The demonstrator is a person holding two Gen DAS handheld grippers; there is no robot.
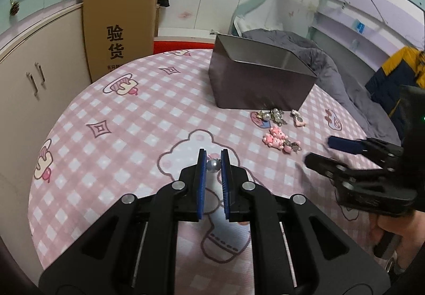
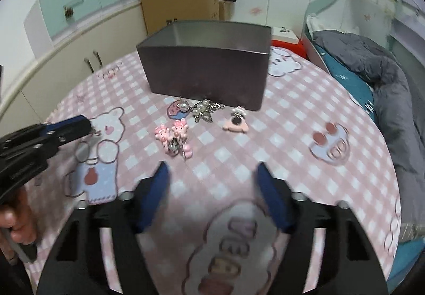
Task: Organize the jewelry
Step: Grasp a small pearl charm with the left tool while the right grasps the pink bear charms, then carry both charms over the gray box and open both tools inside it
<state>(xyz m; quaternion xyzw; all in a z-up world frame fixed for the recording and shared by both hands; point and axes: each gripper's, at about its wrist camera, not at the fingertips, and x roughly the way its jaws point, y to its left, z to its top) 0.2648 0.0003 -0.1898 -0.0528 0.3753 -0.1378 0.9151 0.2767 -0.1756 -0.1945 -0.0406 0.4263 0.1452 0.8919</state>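
Observation:
In the left wrist view, my left gripper (image 1: 213,156) is shut on a small silver-grey pearl piece (image 1: 214,165), held near the tips of the blue pads just above the pink checked cloth. In the right wrist view it shows at the left edge as the left gripper (image 2: 86,122), with a thin ring dangling below. My right gripper (image 2: 212,166) stands open with nothing between its fingers, just short of the pink bear charms (image 2: 175,137). A pearl and chain cluster (image 2: 203,109) and a flat pink charm (image 2: 236,123) lie against the dark metal box (image 2: 207,69).
The open-topped box (image 1: 261,79) stands at the far middle of the round table. A cardboard carton (image 1: 119,29) and cream cabinets (image 1: 34,77) lie beyond on the left. A bed with a grey duvet (image 2: 385,77) runs along the right. A hand (image 2: 16,226) holds the left gripper's grip.

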